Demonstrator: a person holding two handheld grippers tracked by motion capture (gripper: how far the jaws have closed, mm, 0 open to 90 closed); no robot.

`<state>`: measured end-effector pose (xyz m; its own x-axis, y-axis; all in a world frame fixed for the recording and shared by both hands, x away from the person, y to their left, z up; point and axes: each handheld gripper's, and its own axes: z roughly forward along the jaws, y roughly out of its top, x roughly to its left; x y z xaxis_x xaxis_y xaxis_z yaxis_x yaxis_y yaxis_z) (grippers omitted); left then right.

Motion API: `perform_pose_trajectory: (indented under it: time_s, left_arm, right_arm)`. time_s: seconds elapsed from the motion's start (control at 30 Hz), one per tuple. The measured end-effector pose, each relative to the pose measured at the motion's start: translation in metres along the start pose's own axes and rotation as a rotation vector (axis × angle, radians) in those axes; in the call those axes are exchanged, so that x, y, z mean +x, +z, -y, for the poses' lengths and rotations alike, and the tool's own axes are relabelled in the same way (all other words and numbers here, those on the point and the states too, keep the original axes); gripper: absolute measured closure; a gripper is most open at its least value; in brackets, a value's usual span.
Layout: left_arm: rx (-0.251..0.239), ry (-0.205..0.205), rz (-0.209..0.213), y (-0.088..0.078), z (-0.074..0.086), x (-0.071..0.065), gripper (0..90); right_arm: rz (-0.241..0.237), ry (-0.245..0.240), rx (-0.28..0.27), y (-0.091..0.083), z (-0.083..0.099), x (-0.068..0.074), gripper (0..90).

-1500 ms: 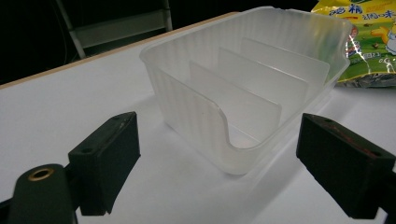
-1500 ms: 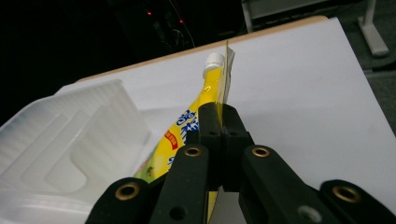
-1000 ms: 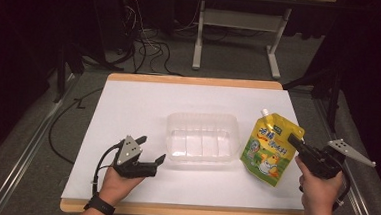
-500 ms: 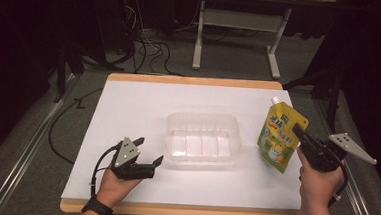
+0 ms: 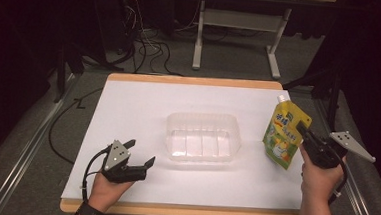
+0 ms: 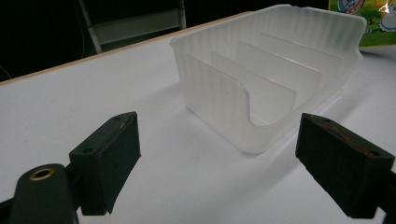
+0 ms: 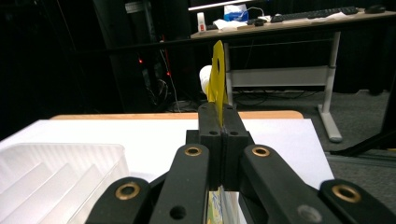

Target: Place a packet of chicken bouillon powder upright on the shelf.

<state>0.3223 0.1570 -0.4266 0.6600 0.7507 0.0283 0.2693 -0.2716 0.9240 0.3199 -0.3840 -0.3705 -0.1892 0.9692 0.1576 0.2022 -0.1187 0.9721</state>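
Yellow pouch (image 5: 285, 137) upright, pinched in right claw (image 5: 303, 132); left claw (image 5: 140, 153) wide, facing clear plastic tray (image 5: 202, 139).

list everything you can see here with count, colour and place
pouch: 1, yellow-green with white spout, lifted upright at the table's right edge, pinched by the right tool
container: 1, clear plastic with dividers, mid table, nothing in it
table: 1, white top with wooden rim
desk frame: 1, pale grey, on the floor behind
cables: several, black, on the floor behind
left tool: 1, black, jaws open, near left of the table, facing the container
right tool: 1, black, shut on the pouch's edge
hands: 2, one per tool
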Motion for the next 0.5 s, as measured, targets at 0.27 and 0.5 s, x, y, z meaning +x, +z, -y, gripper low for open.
perform_pose_trajectory:
  time_s: [0.27,0.5]
  left_arm:
    - [-0.005,0.016,0.036,0.012,-0.005,-0.005,14.3]
    - [-0.012,0.012,0.064,0.023,-0.012,-0.007,15.0]
  right_arm:
    - [0.014,-0.026,0.036,-0.022,0.012,0.003,90.0]
    - [0.025,-0.043,0.058,-0.033,0.019,0.008,90.0]
